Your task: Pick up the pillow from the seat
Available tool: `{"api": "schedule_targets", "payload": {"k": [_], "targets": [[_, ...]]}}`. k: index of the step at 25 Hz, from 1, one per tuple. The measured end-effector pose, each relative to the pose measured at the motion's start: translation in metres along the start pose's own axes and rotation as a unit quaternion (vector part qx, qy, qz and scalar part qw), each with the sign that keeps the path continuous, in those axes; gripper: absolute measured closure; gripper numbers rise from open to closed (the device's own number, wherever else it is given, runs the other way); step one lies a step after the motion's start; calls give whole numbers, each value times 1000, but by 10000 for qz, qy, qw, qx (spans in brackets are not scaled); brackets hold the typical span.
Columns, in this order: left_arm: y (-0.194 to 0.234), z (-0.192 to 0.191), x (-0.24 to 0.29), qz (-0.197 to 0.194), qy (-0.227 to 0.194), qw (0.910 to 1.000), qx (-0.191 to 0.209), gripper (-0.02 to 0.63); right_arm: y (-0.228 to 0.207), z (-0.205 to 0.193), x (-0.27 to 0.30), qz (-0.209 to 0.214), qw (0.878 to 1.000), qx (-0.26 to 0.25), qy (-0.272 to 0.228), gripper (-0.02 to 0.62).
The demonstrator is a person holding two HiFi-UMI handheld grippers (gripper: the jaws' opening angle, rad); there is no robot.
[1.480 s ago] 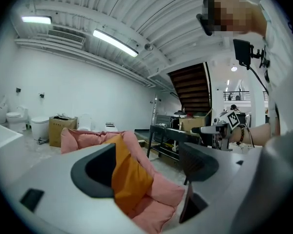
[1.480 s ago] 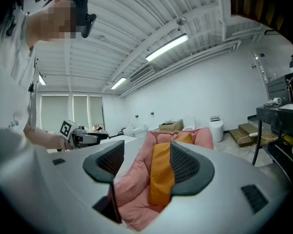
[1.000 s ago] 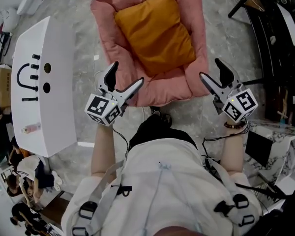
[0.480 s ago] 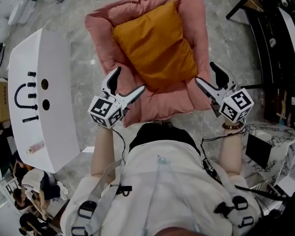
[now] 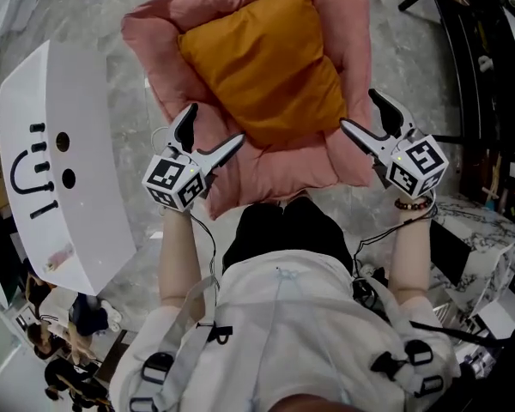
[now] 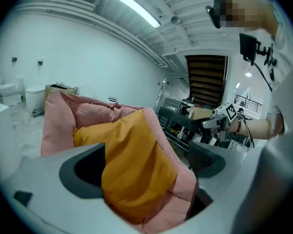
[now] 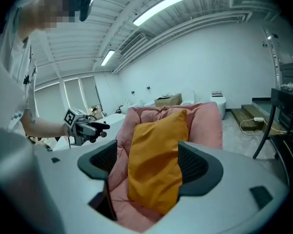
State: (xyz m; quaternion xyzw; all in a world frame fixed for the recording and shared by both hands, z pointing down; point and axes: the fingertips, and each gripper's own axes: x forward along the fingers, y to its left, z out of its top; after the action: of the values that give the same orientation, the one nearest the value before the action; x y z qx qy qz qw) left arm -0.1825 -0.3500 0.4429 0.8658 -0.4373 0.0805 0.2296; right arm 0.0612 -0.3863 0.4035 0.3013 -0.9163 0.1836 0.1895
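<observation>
Orange pillow [image 5: 257,63] lies in pink seat [image 5: 150,45], long axis from near edge toward seat back, slightly skewed. Since second ago: both grippers closer, either side of pillow's near end. Left gripper [image 5: 215,125] jaws just opening wider, empty, clear of pillow. Right gripper [image 5: 359,110] likewise spread, gripping nothing.

floor [image 5: 94,15]: pink seat [image 5: 275,166], white table [image 5: 77,144] | on seat: orange pillow [image 5: 257,63]
</observation>
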Motion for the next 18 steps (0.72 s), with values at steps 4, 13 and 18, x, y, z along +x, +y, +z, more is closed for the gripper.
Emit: {"api": "schedule_targets", "payload": {"k": [4,13,18], "targets": [[29,-26,20,236,222,9993,-195,86,-25,-20,27,198,9995,31,238,222],[37,-82,68,313,580,9961,-586,80,-82,-63,53,612,9972,208,385,219],[53,-109,88,347,603,9927,-990,75,-105,-80,71,733,9956,111,573,219]]}}
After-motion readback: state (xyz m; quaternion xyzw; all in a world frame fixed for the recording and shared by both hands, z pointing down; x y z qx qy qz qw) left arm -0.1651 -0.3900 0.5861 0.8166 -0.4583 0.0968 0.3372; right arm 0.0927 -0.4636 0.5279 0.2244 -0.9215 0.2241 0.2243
